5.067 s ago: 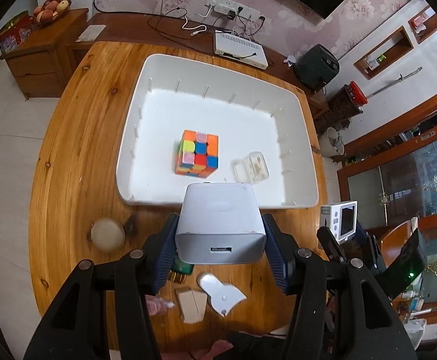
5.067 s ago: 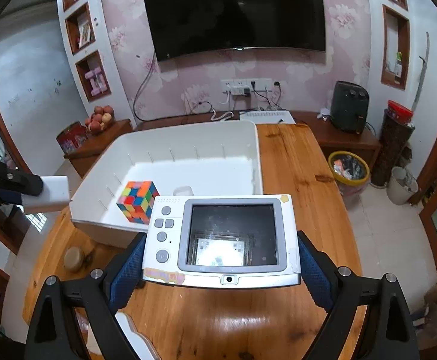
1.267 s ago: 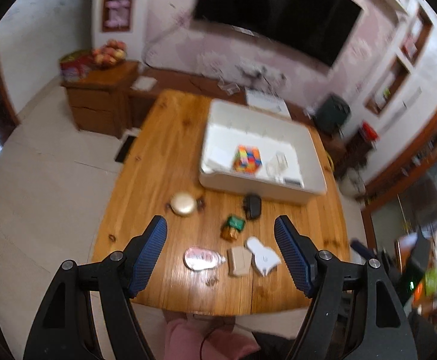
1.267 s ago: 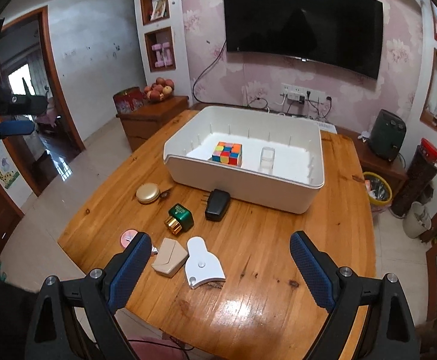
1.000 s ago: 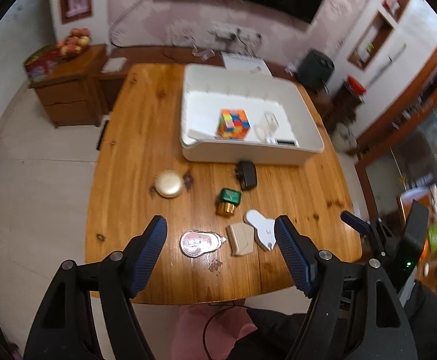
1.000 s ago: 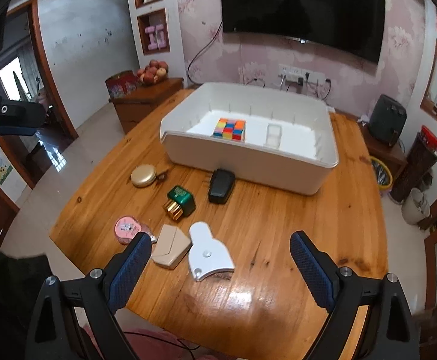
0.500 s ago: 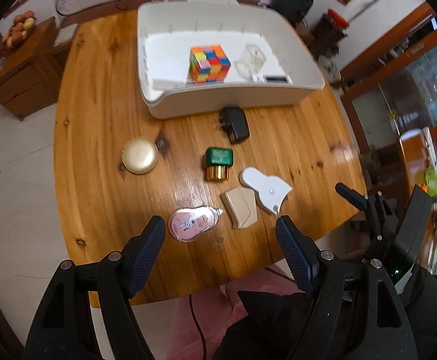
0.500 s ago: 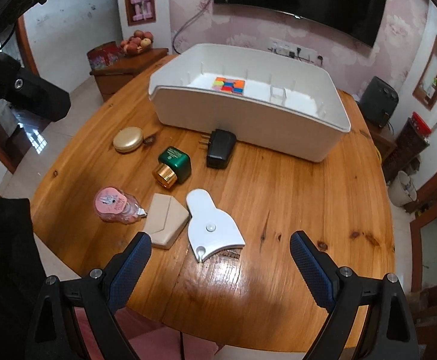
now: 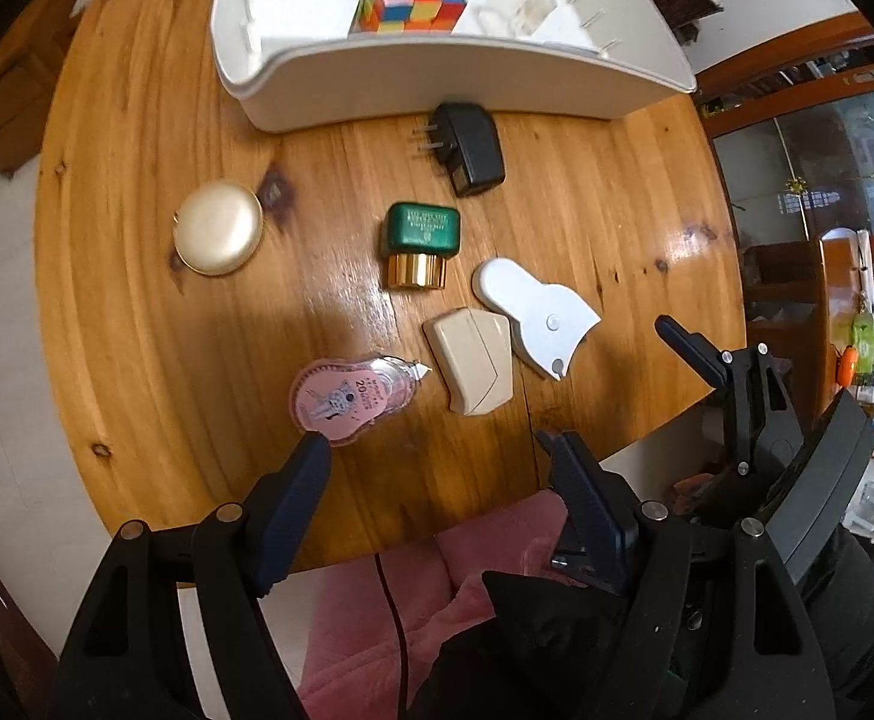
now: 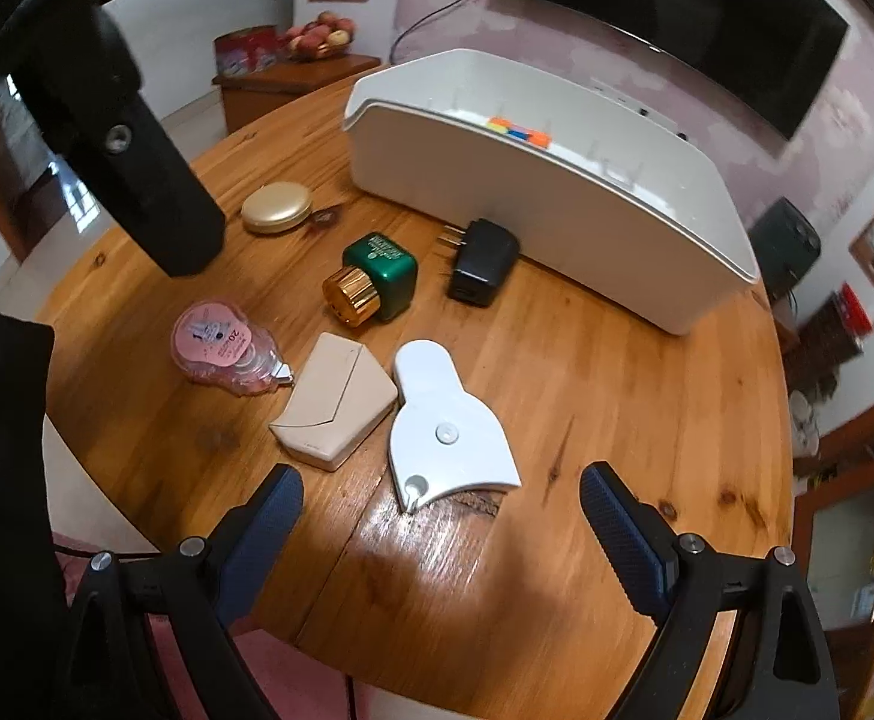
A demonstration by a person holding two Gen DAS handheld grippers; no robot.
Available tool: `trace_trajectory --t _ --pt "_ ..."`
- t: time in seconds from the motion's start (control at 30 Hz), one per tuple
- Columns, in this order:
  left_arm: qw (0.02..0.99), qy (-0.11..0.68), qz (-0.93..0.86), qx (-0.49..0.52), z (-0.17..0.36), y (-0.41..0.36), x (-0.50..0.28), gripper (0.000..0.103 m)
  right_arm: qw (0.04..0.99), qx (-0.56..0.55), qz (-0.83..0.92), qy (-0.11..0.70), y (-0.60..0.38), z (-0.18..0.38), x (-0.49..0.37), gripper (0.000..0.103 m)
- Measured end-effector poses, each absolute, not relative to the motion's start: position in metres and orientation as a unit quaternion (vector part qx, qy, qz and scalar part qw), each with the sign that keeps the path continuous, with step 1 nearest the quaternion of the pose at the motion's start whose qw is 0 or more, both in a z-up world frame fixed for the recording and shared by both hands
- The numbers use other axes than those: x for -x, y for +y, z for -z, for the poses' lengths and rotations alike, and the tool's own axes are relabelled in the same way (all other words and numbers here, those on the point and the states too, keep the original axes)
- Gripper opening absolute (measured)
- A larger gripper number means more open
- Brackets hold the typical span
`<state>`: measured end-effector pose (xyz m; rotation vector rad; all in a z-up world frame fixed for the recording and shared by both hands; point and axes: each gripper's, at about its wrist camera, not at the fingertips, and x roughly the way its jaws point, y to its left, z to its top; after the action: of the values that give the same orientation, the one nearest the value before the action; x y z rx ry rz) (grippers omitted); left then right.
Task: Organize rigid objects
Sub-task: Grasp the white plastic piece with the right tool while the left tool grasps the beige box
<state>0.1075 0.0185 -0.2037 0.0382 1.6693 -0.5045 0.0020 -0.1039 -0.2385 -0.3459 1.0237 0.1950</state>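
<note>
Rigid objects on the tabletop point(image 9: 137, 312), both claws spread and empty.
Left claw point(image 9: 437, 450) hangs over a pink tape dispenser point(image 9: 353, 396) and beige case point(image 9: 472, 360); right claw point(image 10: 439, 486) over a white scraper point(image 10: 442, 426); beyond, green bottle point(image 10: 377, 282), charger point(image 10: 481, 270), white bin point(image 10: 556, 204).

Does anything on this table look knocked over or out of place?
The green bottle with the gold cap lies on its side on the table instead of standing. Six small items still sit loose outside the white bin. Nothing looks spilled or broken.
</note>
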Motion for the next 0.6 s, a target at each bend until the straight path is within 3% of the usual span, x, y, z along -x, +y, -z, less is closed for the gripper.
trace_trajectory --t 0.3,0.6 --pt "0.618 0.762 0.193 0.013 0.224 0.009 -0.116 0.079 0.841 0.17 -0.123 0.498 -0.115 0.256 -0.021 0.093" --pt "0.592 0.789 0.161 0.046 0.251 0.004 -0.116 0.079 0.826 0.18 -0.178 0.504 -0.124 0.269 -0.029 0.081"
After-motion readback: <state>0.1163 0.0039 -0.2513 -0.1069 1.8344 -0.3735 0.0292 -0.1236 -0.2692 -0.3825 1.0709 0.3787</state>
